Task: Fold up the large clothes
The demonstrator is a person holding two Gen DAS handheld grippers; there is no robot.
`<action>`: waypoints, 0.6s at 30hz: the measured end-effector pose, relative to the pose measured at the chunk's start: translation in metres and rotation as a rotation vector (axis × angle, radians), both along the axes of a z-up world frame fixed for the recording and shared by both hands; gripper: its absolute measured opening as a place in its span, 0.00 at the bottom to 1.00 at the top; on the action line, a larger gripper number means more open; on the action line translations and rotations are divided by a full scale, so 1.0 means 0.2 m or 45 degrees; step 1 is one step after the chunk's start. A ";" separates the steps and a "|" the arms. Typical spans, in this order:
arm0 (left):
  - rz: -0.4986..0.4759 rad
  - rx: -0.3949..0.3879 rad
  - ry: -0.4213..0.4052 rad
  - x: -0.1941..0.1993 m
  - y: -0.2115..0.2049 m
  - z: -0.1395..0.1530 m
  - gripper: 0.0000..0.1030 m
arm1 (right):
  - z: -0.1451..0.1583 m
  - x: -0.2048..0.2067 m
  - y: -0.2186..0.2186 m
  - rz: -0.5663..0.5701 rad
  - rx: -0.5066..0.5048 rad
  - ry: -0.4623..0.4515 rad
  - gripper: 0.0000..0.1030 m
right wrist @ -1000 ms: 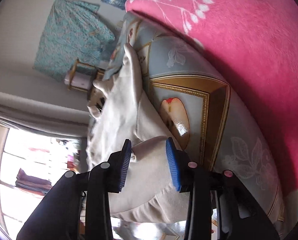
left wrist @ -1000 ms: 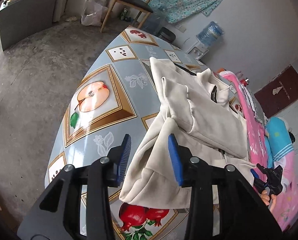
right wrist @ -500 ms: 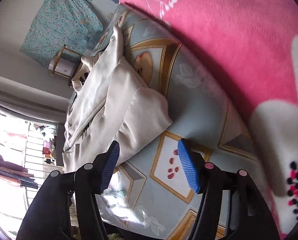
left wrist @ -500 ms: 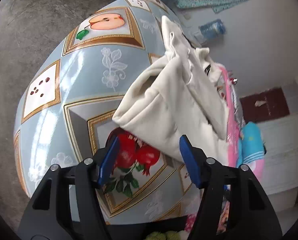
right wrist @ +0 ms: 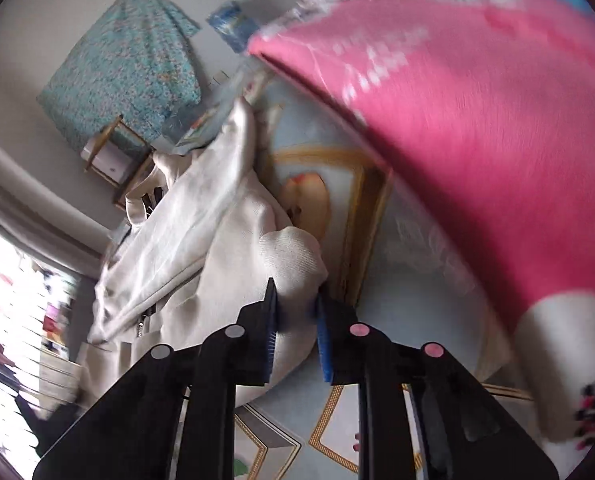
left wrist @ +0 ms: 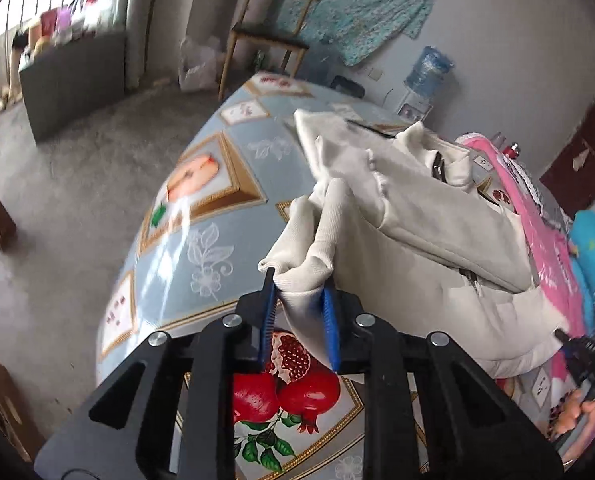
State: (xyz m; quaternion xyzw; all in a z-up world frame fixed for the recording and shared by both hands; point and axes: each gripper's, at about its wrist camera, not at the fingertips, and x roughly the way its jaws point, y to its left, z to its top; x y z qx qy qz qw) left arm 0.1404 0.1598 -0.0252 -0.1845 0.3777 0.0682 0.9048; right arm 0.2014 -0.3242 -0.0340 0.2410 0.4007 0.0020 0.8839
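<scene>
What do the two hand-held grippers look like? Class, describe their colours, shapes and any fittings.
Both match. The left gripper and the right gripper have matte black, angular plastic bodies with triangular cut-outs, round silver pivot bolts, and two flat fingers faced with ribbed blue pads. No cables, markings or sleeves show.

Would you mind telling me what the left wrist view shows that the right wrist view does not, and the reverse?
Only the left wrist view shows the left gripper, its jaws just closed on the cream jacket's ribbed hem, plus the pomegranate print and bare floor.

Only the right wrist view shows the right gripper, likewise just closed on a hem corner.

Both show the jacket, the patterned tablecloth, the pink blanket and the wall-hung teal cloth.
</scene>
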 end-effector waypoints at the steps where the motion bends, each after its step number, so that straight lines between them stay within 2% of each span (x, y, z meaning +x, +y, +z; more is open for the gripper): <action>1: -0.019 0.067 -0.040 -0.04 -0.03 0.06 0.14 | 0.05 -0.02 0.01 0.006 -0.027 -0.025 0.13; 4: -0.066 0.215 -0.126 -0.13 -0.12 0.21 0.13 | 0.18 -0.09 0.03 0.016 -0.074 -0.085 0.12; 6: -0.082 0.246 -0.140 -0.18 -0.13 0.27 0.13 | 0.23 -0.14 0.02 0.024 -0.063 -0.107 0.12; 9: -0.087 0.141 -0.090 -0.28 -0.06 0.29 0.13 | 0.27 -0.24 -0.01 0.039 -0.052 -0.098 0.12; 12: -0.068 0.025 0.004 -0.37 0.04 0.23 0.13 | 0.23 -0.32 -0.06 0.041 0.006 -0.053 0.12; 15: -0.056 -0.067 0.122 -0.43 0.11 0.06 0.16 | 0.03 -0.35 -0.12 0.081 0.115 0.048 0.15; 16: -0.035 -0.085 0.185 -0.43 0.14 -0.02 0.19 | -0.06 -0.33 -0.15 0.084 0.142 0.122 0.17; 18: 0.035 -0.061 0.253 -0.44 0.19 -0.12 0.25 | -0.15 -0.32 -0.18 0.060 0.123 0.211 0.23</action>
